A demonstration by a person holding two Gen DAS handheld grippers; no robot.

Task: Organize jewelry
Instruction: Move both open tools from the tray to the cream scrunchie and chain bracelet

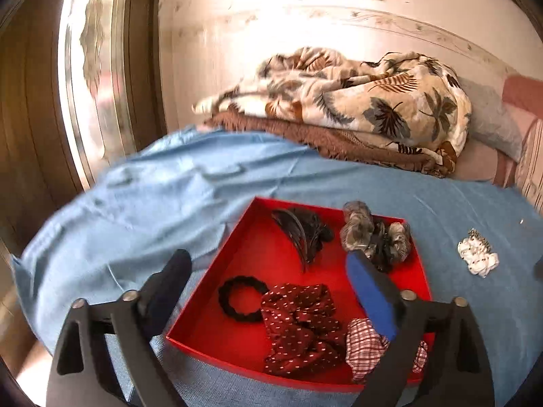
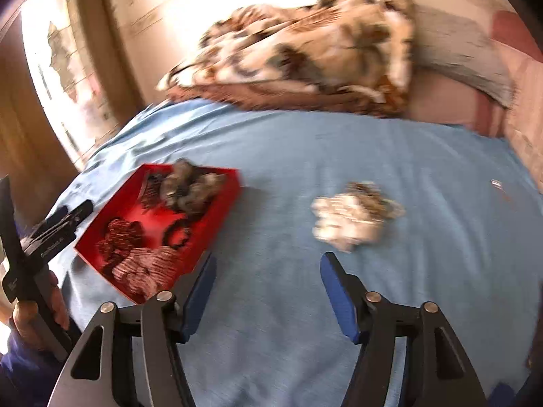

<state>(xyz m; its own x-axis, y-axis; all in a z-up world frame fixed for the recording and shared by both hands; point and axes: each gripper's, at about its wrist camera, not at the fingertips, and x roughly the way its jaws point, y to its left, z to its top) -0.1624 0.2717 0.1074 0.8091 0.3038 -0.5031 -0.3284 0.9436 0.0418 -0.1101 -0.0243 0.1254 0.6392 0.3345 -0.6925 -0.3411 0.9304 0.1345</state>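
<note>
The left wrist view looks down close over the red tray (image 1: 217, 291) on the bed (image 1: 135, 203). The right wrist view faces the bed (image 2: 305, 288) from farther right. Both share the tray (image 2: 217, 217) and the leaf-print blanket (image 1: 373, 101).

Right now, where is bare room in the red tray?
Inside the red tray, the near-left floor is bare, bordered by the black hair tie and black claw clip. The right side is crowded: grey scrunchie, maroon scrunchie, checked scrunchie.
</note>
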